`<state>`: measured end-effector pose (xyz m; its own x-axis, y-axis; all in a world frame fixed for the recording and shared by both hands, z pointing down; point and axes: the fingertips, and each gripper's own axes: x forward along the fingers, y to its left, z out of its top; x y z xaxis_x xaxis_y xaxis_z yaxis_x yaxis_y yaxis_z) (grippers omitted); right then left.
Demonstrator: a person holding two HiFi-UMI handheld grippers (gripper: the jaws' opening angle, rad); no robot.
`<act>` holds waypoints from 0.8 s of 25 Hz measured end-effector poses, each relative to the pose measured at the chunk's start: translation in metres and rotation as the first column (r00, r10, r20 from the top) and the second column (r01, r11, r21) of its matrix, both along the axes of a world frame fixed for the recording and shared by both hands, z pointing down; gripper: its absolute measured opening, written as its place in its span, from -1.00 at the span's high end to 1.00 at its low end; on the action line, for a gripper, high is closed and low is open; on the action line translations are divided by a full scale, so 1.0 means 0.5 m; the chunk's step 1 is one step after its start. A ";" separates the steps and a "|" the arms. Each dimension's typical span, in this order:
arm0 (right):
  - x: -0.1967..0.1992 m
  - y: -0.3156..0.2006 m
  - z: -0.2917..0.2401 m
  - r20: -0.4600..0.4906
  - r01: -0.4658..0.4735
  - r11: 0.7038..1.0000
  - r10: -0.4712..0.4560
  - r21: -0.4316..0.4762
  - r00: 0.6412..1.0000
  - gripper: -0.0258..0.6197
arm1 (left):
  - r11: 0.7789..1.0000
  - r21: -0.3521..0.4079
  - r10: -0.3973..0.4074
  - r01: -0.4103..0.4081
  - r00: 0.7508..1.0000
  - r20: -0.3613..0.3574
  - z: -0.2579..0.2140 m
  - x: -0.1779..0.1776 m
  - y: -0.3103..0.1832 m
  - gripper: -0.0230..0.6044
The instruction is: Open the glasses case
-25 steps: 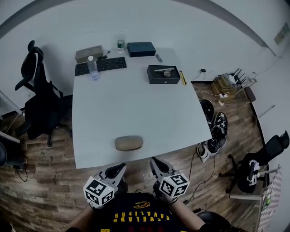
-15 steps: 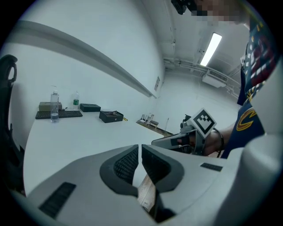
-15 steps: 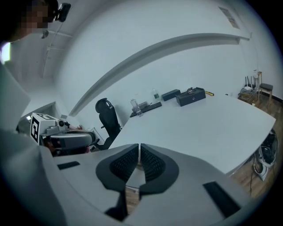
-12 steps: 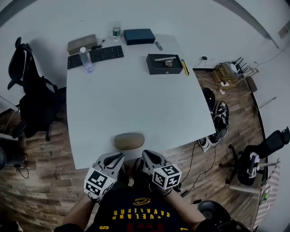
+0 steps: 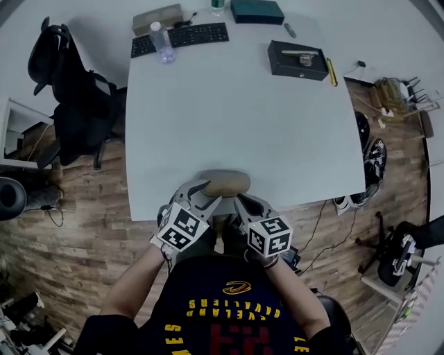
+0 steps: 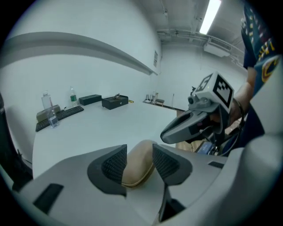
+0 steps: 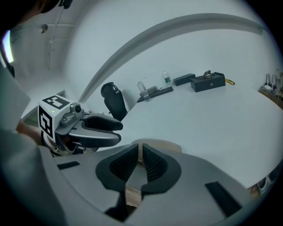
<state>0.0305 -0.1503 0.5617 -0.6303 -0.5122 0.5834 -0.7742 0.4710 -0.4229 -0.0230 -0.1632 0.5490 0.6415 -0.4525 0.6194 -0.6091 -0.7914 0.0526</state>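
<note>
A tan oval glasses case point(image 5: 223, 184) lies closed on the white table point(image 5: 243, 118), close to its near edge. My left gripper point(image 5: 207, 191) is at the case's left end. Its jaws are opening, and in the left gripper view the case point(image 6: 139, 170) shows in the gap of the left gripper point(image 6: 138, 155) with the pads not pressing on it. My right gripper point(image 5: 242, 202) hangs at the case's near right side with its jaws shut and nothing between them. In the right gripper view the case point(image 7: 167, 145) lies just beyond the right gripper point(image 7: 140, 160). The lid stays down.
At the table's far side stand a black box point(image 5: 298, 59), a keyboard point(image 5: 180, 36), a water bottle point(image 5: 161, 41) and a dark blue case point(image 5: 257, 11). A black office chair point(image 5: 76, 97) stands on the left. Shoes point(image 5: 368, 173) lie on the wooden floor at the right.
Both grippers came forward and down from in front of the body to the case at the table edge. The left jaws went from shut to open around the case's end.
</note>
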 end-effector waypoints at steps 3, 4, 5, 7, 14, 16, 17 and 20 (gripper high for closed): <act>-0.010 0.004 0.024 -0.054 0.038 0.999 -0.039 -0.023 0.998 0.83 | 0.995 0.030 0.093 -0.098 0.987 0.135 0.042 0.016 0.000 0.18; -0.012 0.006 0.032 -0.070 0.052 0.998 -0.054 -0.032 0.996 0.79 | 0.991 0.038 0.123 -0.131 0.977 0.177 0.056 0.020 0.000 0.12; -0.014 0.010 0.042 -0.083 0.066 0.997 -0.069 -0.044 0.994 0.73 | 0.986 0.040 0.151 -0.163 0.965 0.214 0.071 0.024 0.002 0.06; -0.016 0.022 0.063 -0.100 0.092 0.993 -0.099 -0.079 0.990 0.59 | 0.976 0.036 0.196 -0.213 0.942 0.273 0.096 0.029 0.006 -0.02; -0.006 0.050 0.132 -0.004 -0.006 0.956 0.005 -0.293 1.000 0.55 | 0.957 0.067 0.241 -0.282 0.902 0.359 0.127 0.035 0.000 -0.06; -0.011 0.054 0.149 0.106 -0.063 0.913 0.115 -0.402 0.988 0.55 | 0.953 0.056 0.259 -0.297 0.899 0.354 0.133 0.040 0.004 -0.06; -0.015 0.056 0.157 0.157 -0.085 0.887 0.174 -0.454 0.972 0.55 | 0.951 0.053 0.266 -0.303 0.896 0.355 0.134 0.042 0.006 -0.06; -0.022 0.055 0.172 0.268 -0.131 0.815 0.332 -0.564 0.904 0.55 | 0.947 0.057 0.274 -0.317 0.887 0.373 0.140 0.047 0.007 -0.06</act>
<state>0.0197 -0.1229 0.6477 -0.7397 -0.3491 0.5753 -0.5903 -0.0739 -0.8038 0.0005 -0.1596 0.6188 0.5032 -0.3571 0.7869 -0.3071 -0.9251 -0.2234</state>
